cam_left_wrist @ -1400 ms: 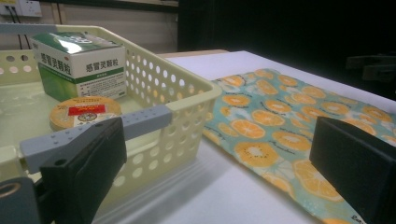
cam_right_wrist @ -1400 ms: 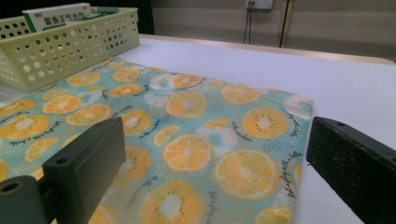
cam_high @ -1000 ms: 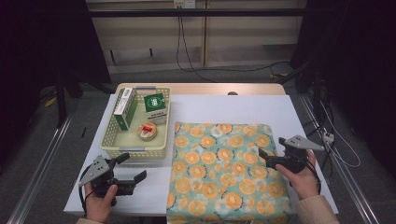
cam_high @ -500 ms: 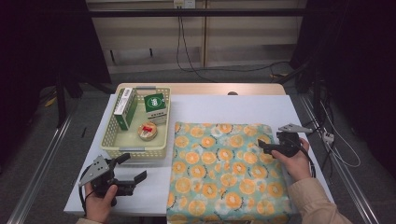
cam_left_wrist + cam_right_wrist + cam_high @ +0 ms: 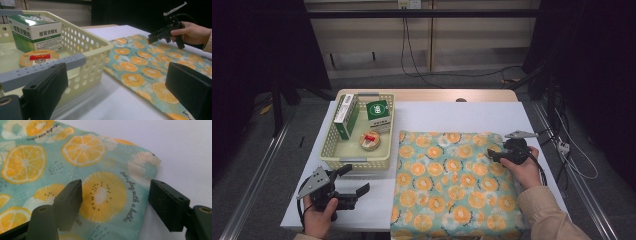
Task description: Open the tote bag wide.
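Teal cloth printed with orange and lemon slices (image 5: 452,185), spread flat over the right half of the white worktop (image 5: 462,117), near edge reaching the worktop's front, left edge just beside the cream perforated plastic basket (image 5: 354,161). Right tool (image 5: 494,156) poised low at the cloth's far right corner, held in a hand with a beige sleeve; jaws spread but just been closing, one standing over the print, the other at the cloth's edge above bare worktop, corner of the fabric lying between them, not yet pinched. Same corner seen close in the right gripper view (image 5: 115,195), with a kiwi-like yellow slice and a line of script between the black jaws. Left tool (image 5: 357,181) held over the worktop's front left, just in front of the basket, jaws wide apart and gripping nothing; in the left gripper view (image 5: 117,97) pointing across the basket's corner and the cloth toward the other hand. Inside the basket: green and white medicine box (image 5: 378,114) at the far side, longer green and white carton (image 5: 346,116) leaning along the left wall, small round tin with a red label (image 5: 370,140) in front of them.
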`<state>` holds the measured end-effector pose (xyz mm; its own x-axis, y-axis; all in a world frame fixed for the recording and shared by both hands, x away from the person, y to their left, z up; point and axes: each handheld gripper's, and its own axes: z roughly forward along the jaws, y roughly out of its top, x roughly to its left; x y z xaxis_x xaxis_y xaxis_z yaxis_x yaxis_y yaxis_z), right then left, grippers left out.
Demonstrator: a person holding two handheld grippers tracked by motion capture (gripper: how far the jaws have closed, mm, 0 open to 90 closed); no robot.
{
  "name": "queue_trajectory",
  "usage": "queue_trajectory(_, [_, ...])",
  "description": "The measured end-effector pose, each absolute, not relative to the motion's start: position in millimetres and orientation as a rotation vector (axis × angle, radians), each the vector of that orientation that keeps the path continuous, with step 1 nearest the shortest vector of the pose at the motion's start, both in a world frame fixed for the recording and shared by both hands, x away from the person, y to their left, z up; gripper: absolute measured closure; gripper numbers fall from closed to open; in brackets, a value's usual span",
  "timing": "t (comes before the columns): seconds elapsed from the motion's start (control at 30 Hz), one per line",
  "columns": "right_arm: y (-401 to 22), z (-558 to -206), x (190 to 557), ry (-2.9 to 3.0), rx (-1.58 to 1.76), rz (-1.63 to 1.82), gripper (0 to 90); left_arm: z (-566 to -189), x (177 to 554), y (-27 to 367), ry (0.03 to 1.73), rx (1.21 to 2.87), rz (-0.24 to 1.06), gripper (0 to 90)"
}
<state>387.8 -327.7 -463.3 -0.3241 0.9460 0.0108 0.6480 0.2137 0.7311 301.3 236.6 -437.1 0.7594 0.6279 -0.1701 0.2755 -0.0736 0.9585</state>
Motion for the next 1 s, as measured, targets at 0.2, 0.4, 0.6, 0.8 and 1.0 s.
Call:
queue_trajectory(0.2, [-327.2, -463.4, 387.7, 2.047, 1.484, 0.886, 37.9, -436.9, 301.3, 235.9, 0.723, 1.668, 0.341, 4.3])
queue_trajectory(0.4, [-331.5, -462.2, 386.2, 2.045, 1.484, 0.891, 53.9, -437.0, 301.6, 234.0, 0.716, 1.674, 0.339, 4.4])
queue_trajectory(0.6, [-327.8, -460.7, 384.9, 2.075, 1.461, 0.9, 70.8, -437.3, 301.9, 233.4, 0.718, 1.674, 0.338, 4.4])
queue_trajectory(0.8, [-326.0, -459.9, 385.3, 2.094, 1.457, 0.916, 88.9, -437.3, 302.1, 233.5, 0.717, 1.676, 0.338, 4.4])
queue_trajectory(1.0, [-324.1, -454.9, 388.6, 2.078, 1.477, 0.939, 90.0, -437.0, 301.6, 234.5, 0.722, 1.668, 0.339, 4.4])
